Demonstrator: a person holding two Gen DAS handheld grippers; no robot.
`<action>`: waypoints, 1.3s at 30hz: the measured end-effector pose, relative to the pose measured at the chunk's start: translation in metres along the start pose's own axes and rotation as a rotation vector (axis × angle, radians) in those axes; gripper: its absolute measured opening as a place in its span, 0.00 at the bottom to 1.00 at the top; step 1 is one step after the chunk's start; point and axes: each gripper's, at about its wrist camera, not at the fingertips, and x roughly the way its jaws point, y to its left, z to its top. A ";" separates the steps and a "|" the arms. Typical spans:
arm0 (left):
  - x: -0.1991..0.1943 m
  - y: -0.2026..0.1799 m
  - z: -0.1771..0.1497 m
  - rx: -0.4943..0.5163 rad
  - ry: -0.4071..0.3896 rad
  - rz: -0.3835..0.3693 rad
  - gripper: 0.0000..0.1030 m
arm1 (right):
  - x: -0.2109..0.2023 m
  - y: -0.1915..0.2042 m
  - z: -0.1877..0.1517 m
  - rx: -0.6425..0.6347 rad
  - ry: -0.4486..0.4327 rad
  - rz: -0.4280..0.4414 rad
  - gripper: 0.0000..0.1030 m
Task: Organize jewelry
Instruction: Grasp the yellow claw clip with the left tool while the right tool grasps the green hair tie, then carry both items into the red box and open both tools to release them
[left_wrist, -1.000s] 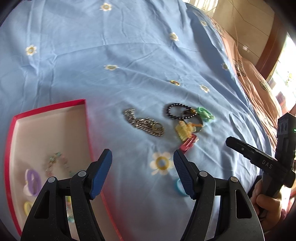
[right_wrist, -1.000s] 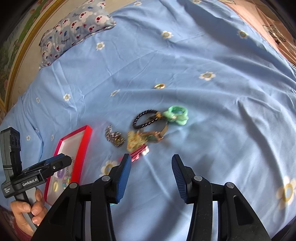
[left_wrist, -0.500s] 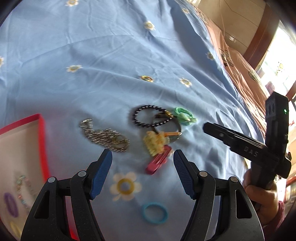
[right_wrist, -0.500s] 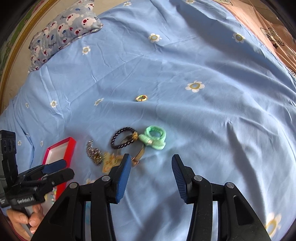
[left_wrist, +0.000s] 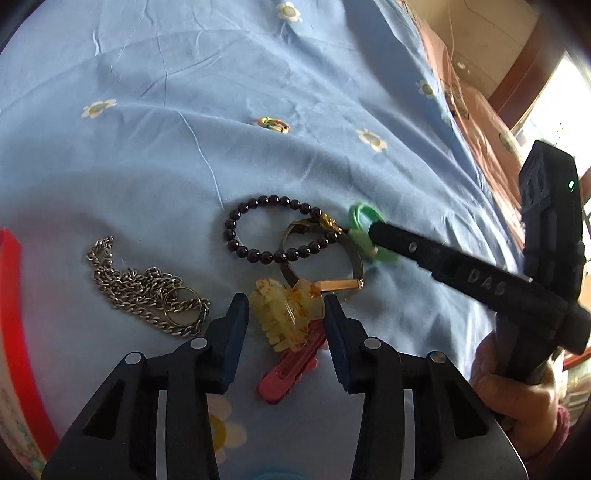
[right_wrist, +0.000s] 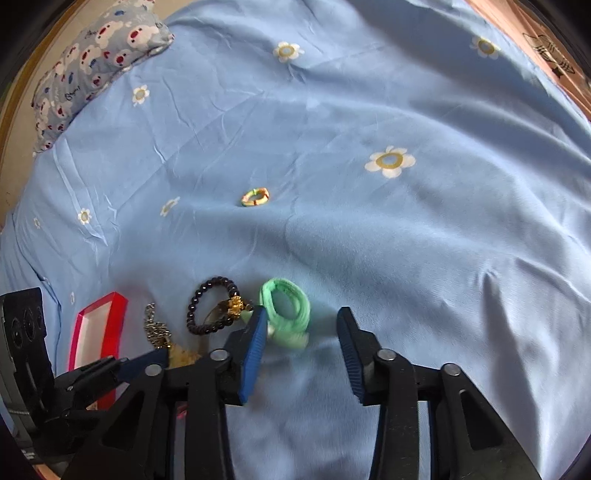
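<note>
We are partway through gathering loose jewelry from a blue flowered bedsheet into a red-rimmed box, which sits at the left of the pile. Our left gripper has just been narrowing its jaws around a translucent yellow hair claw; the claw sits between the blue pads, which look about to touch it, though we cannot tell if they press yet. Under it lies a red hair clip, with a silver chain to its left and a dark bead bracelet beyond. Our right gripper has also been closing, its jaws not yet clamped, straddling a green hair tie. Next we likely need to finish both squeezes, then lift each piece clear without dragging the tangled bangle along.
</note>
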 end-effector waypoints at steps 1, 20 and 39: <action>-0.001 0.001 -0.001 -0.001 -0.004 -0.002 0.38 | 0.001 0.001 -0.001 -0.002 0.005 0.007 0.17; -0.075 0.036 -0.037 -0.051 -0.113 0.022 0.36 | -0.039 0.044 -0.038 -0.068 -0.033 0.121 0.05; -0.152 0.087 -0.097 -0.153 -0.217 0.114 0.36 | -0.048 0.121 -0.081 -0.167 0.022 0.254 0.05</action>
